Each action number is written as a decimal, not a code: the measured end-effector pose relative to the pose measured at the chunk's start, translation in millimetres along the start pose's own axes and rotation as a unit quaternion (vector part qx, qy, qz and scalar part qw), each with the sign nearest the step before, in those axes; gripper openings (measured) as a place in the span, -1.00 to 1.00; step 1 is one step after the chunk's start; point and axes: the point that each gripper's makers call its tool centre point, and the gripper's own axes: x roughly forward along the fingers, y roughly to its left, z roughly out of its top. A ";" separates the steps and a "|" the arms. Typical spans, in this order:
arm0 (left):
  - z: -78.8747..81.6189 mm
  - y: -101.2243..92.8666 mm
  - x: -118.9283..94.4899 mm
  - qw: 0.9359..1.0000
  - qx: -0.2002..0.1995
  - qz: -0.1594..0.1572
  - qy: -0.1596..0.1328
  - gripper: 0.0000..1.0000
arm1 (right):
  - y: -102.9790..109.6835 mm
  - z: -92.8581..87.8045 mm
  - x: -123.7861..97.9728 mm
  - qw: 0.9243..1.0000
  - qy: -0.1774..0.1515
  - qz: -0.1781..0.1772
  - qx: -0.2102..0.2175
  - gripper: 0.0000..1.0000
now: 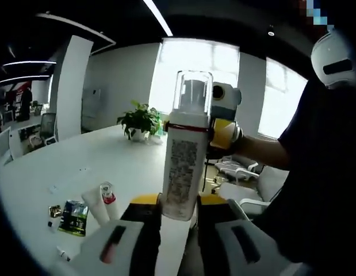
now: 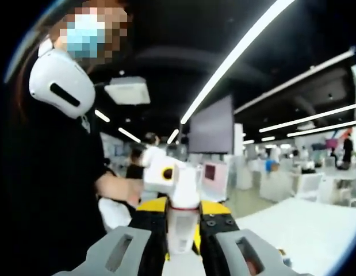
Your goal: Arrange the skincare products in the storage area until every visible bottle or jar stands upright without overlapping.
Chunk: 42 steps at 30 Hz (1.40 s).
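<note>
One bottle (image 1: pixel 182 164), two hand-held grippers (image 1: pixel 178 230)

One white bottle (image 1: pixel 182 164) with a clear cap; two grippers, the left gripper (image 1: pixel 179 230) and the right gripper (image 1: pixel 222 123). On the white table (image 1: pixel 68 167): one potted plant (image 1: pixel 140 121), two tubes (image 1: pixel 102 202), one green-printed packet (image 1: pixel 74 217), one small gold-toned item (image 1: pixel 54 211). One person in a dark top (image 1: pixel 316 190); one office chair (image 1: pixel 47 126) at the far left.
</note>
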 end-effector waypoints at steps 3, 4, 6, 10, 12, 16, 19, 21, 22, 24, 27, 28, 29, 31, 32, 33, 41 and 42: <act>-3.1 1.6 -0.2 1.000 -0.017 0.011 0.000 -0.61 | 0.9 -1.6 -0.2 1.000 0.002 -0.001 0.000 -0.77; -4.6 0.7 -0.5 1.000 -0.019 0.012 0.000 -0.58 | 1.3 -2.8 -0.1 1.000 0.003 -0.002 0.001 -0.77; -8.7 -0.1 -0.6 1.000 -0.020 0.019 0.005 -0.39 | 1.5 -4.6 0.1 1.000 0.002 -0.003 0.001 -0.77; -22.4 3.3 -3.7 0.999 -0.008 0.044 0.029 -0.14 | -1.3 -9.7 0.6 1.000 -0.003 -0.005 0.011 -0.77; -27.7 4.7 -7.2 0.998 -0.013 0.056 0.033 -0.03 | -2.8 -15.2 1.3 1.000 0.003 -0.006 0.014 -0.77; -41.4 12.2 -18.1 0.994 -0.014 0.096 0.047 0.31 | -3.6 -24.0 1.3 1.000 0.008 -0.003 0.024 -0.77; -55.8 15.5 -27.5 0.990 -0.013 0.121 0.068 0.44 | -3.8 -29.7 0.4 0.999 0.008 -0.002 0.032 -0.77; -62.2 16.9 -31.1 0.988 -0.012 0.132 0.079 0.56 | -3.2 -31.2 -0.1 0.999 0.006 0.000 0.037 -0.77; -64.9 17.7 -32.9 0.987 -0.013 0.138 0.083 0.60 | -3.1 -31.8 -0.3 0.999 0.006 0.000 0.038 -0.77; -69.6 18.6 -36.1 0.985 -0.016 0.146 0.089 0.67 | -2.5 -34.0 -0.6 0.999 0.009 0.001 0.038 -0.77; -72.5 20.3 -38.9 0.984 -0.021 0.155 0.091 0.75 | -2.8 -36.6 -1.5 0.999 0.009 0.002 0.041 -0.77; -73.7 20.7 -40.0 0.983 -0.022 0.157 0.092 0.78 | -3.1 -37.3 -1.9 0.999 0.008 0.002 0.042 -0.77; -74.7 21.2 -40.6 0.983 -0.023 0.159 0.093 0.80 | -3.4 -37.8 -2.1 0.999 0.008 0.003 0.042 -0.77; -76.9 22.6 -41.7 0.982 -0.027 0.164 0.095 0.89 | -4.3 -39.1 -2.7 0.999 0.009 0.002 0.044 -0.77; -77.7 23.0 -41.9 0.981 -0.029 0.165 0.095 0.94 | -5.3 -39.8 -3.3 0.999 0.009 0.001 0.044 -0.77; -79.4 23.6 -42.1 0.981 -0.029 0.168 0.097 0.98 | -6.1 -40.4 -3.8 0.999 0.009 0.001 0.045 -0.77; -92.0 28.5 -45.8 0.977 -0.043 0.181 0.101 0.98 | -16.4 -48.8 -7.8 0.999 0.009 -0.005 0.051 -0.77; -92.9 28.9 -46.2 0.977 -0.045 0.182 0.102 0.98 | -17.7 -49.8 -8.2 0.999 0.008 -0.006 0.051 -0.77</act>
